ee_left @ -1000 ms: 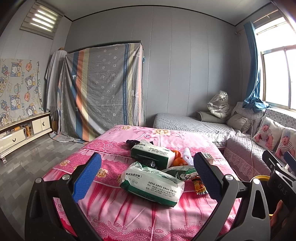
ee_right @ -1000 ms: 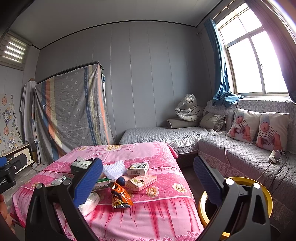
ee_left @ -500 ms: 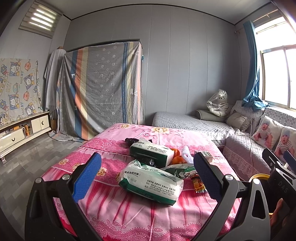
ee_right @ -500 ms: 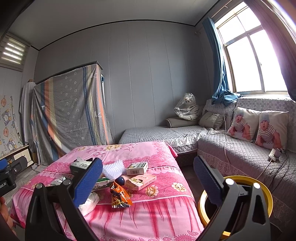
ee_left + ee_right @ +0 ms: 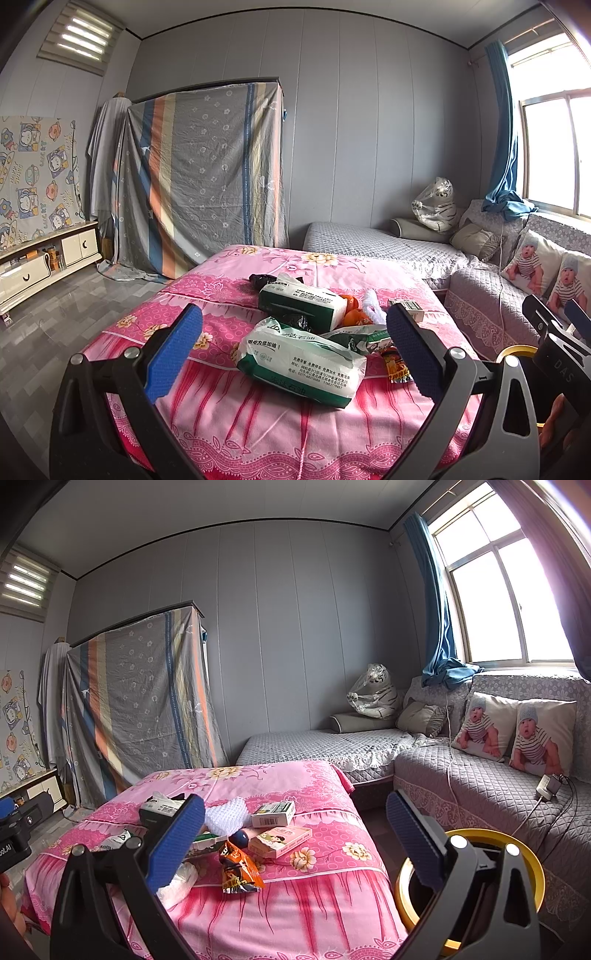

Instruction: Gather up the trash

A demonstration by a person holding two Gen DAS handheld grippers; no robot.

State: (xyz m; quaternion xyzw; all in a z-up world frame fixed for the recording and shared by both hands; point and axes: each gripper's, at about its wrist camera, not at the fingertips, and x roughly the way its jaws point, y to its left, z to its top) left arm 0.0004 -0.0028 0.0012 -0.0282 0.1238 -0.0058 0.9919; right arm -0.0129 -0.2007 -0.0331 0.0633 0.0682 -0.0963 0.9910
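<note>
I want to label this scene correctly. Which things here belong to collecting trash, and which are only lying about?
For the job:
- crumpled orange snack wrapper
- white-and-green plastic tissue pack
- small white-and-green cardboard box
- flat pink cardboard box
- round yellow-rimmed bin

Lying about:
- two baby-print pillows
- bagged plush tiger
- white charger with cable

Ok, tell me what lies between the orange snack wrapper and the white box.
In the right wrist view, a pink carton lies between the orange snack wrapper and the white box.
</note>
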